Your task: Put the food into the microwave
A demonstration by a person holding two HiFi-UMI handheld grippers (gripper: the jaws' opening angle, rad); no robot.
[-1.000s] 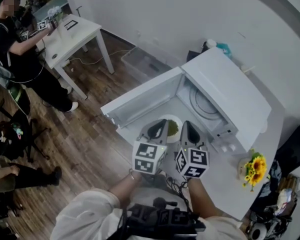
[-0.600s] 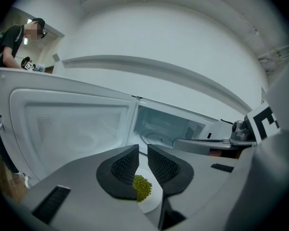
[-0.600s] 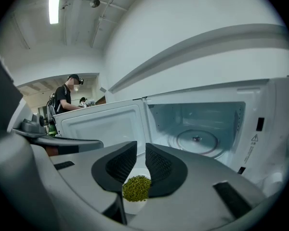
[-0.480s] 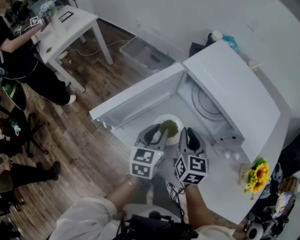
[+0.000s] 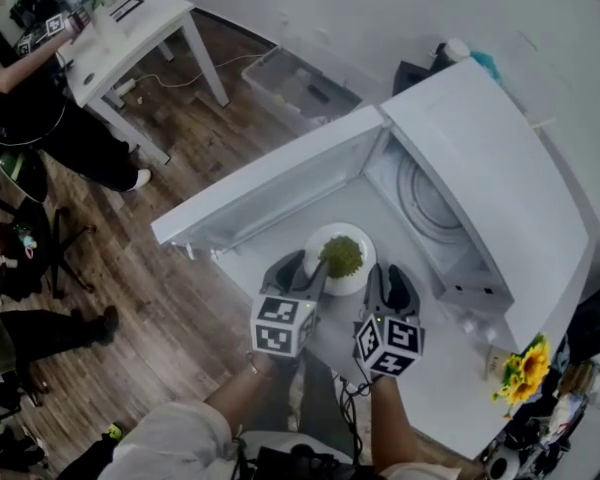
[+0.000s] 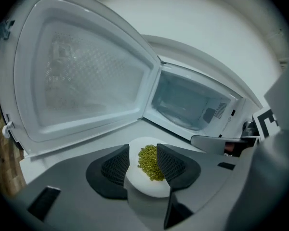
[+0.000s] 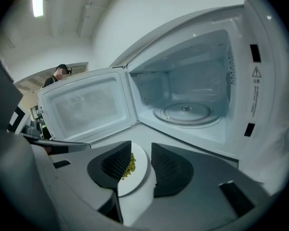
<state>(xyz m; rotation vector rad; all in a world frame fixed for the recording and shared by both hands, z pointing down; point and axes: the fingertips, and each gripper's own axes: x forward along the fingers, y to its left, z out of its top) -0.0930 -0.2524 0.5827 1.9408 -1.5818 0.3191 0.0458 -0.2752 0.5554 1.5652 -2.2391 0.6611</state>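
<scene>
1. I have the left tool (image 6: 143, 148) over a round white plate (image 5: 324, 236). Its two black, fan-shaped jaws have just been opening and now stand wide apart, one on each side of the plate's near rim. Their mesh-patterned pads are clear of it.
2. The right tool (image 7: 141, 148) has also just been opening. Its jaws are spread to either side of the plate's other edge and grip nothing.
3. The food (image 5: 342, 256), a small heap of round green beads like peas or beans, sits at the centre of the smooth, shallow plate.
4. The plate lies flat on the white surface (image 5: 442, 370), just in front of the microwave (image 5: 480, 158) and outside its cavity.
5. The boxy white microwave has its door (image 5: 270, 183) swung fully open to the left. The door's window panel is frosted and finely dotted.
6. Inside the pale cavity a clear glass turntable (image 7: 185, 113) lies round and ridged, with nothing on it.
7. Each tool carries a cube with black-and-white square markers, seen from the head view.
8. A small bunch of yellow sunflowers (image 5: 525, 368) stands near the surface's right edge.
9. Below is a dark floor (image 5: 180, 288) of wood planks.
</scene>
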